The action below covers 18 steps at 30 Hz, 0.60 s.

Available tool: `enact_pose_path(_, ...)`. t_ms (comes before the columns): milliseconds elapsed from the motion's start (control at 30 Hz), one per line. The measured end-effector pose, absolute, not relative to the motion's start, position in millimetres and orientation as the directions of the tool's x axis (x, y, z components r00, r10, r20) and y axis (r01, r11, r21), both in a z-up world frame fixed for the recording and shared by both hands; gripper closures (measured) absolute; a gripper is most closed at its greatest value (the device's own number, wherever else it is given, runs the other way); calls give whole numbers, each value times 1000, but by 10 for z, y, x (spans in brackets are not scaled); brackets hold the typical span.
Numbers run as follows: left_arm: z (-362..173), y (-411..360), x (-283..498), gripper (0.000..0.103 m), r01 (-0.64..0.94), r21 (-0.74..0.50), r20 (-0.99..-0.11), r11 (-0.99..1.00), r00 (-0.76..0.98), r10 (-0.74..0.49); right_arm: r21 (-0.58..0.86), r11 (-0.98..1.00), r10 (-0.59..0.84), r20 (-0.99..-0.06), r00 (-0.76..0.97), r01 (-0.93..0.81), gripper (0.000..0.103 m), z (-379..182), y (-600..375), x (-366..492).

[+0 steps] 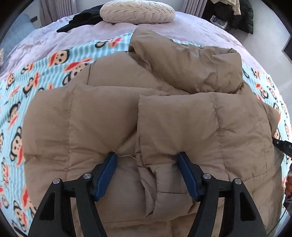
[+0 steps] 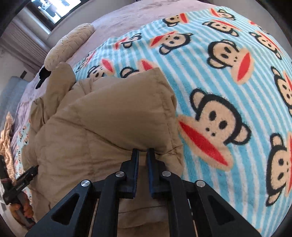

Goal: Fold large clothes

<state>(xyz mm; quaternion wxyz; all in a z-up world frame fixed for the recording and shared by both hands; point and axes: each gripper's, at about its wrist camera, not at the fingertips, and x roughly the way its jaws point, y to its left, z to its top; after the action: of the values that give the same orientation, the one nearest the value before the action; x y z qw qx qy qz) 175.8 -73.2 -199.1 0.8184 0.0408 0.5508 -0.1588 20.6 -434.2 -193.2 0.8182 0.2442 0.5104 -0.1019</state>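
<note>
A tan puffer jacket (image 1: 127, 113) lies on a blue striped monkey-print blanket (image 1: 23, 87) on a bed. Its sleeves are folded across the body. My left gripper (image 1: 148, 156) is open, its blue pads resting over the jacket's lower middle, holding nothing. In the right wrist view the jacket (image 2: 102, 124) fills the left and centre. My right gripper (image 2: 143, 151) is shut on a fold at the jacket's right edge. The right gripper's tip shows at the left wrist view's right edge (image 1: 282, 145).
A round cream cushion (image 1: 137, 11) and a black garment (image 1: 85, 18) lie at the far end of the lilac bedspread (image 1: 54, 40). Dark clothes (image 1: 235, 16) pile at the back right. The monkey blanket (image 2: 228, 91) spreads right of the jacket.
</note>
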Motion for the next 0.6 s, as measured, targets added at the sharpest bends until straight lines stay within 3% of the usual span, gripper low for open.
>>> enact_pose_path(367,-1552,-415,1351,33,231,-59,-914,971,379,-145,271,858,45,-886,462,437,89,-1471,-4207,-157)
enact_pose_path(600,-1404,-223,968,33,193,-19,-913,981,396,-96,258,874,49,-890,452,412,76,-1335,-3974,-542)
